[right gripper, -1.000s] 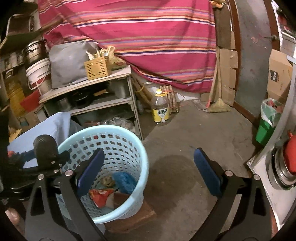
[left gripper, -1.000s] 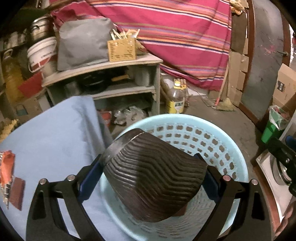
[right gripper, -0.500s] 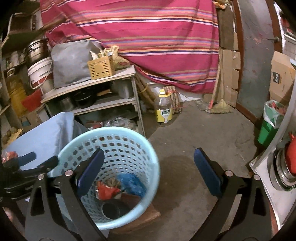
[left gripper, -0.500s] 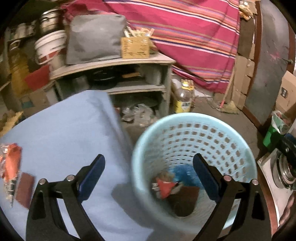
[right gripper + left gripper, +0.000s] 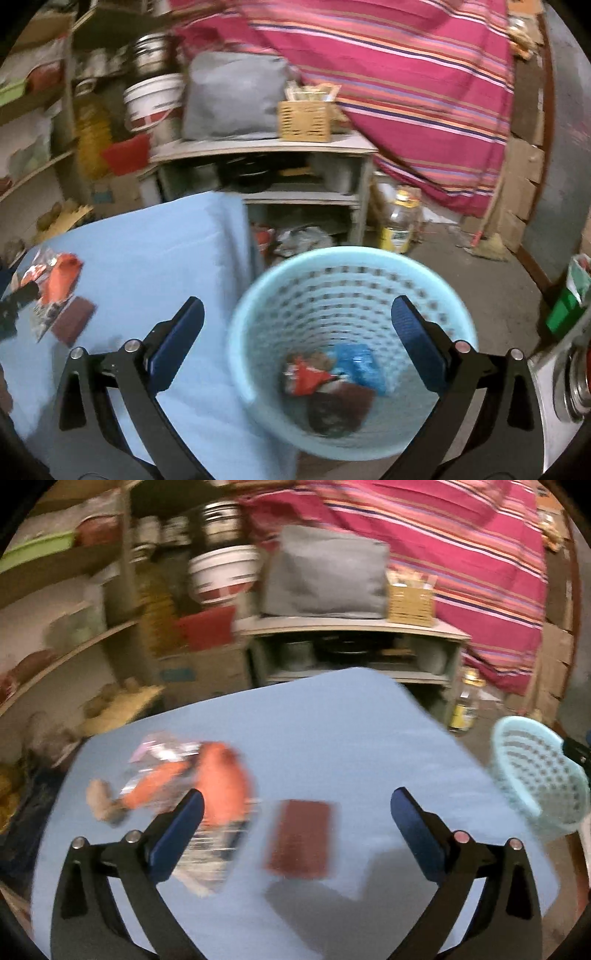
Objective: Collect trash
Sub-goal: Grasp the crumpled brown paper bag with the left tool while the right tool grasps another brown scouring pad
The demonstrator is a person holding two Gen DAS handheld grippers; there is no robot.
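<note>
On the blue-covered table (image 5: 332, 720) lie an orange and silver wrapper (image 5: 218, 775) and a flat brown packet (image 5: 299, 838), both blurred. My left gripper (image 5: 296, 794) hovers over them. Its jaws are opening and hold nothing; the brown packet lies on the cloth below the gap. My right gripper (image 5: 297, 300) is open and empty above the light blue basket (image 5: 332, 254). In the basket lie a red wrapper (image 5: 306, 376), a blue wrapper (image 5: 358, 363) and a dark brown cup (image 5: 340, 406). The left wrist view shows the basket (image 5: 535, 775) at the right edge.
Behind the table is a grey shelf unit (image 5: 266, 147) with a grey bag (image 5: 232, 96), a wicker box (image 5: 304, 122) and a white bucket (image 5: 153, 99). An oil bottle (image 5: 400, 221) stands on the floor. A green bin (image 5: 565, 310) and metal pots (image 5: 576, 380) are at right.
My left gripper let the dark ribbed cup go into the basket, then swung left over the table's trash. My right gripper moved left, from over the floor to over the basket.
</note>
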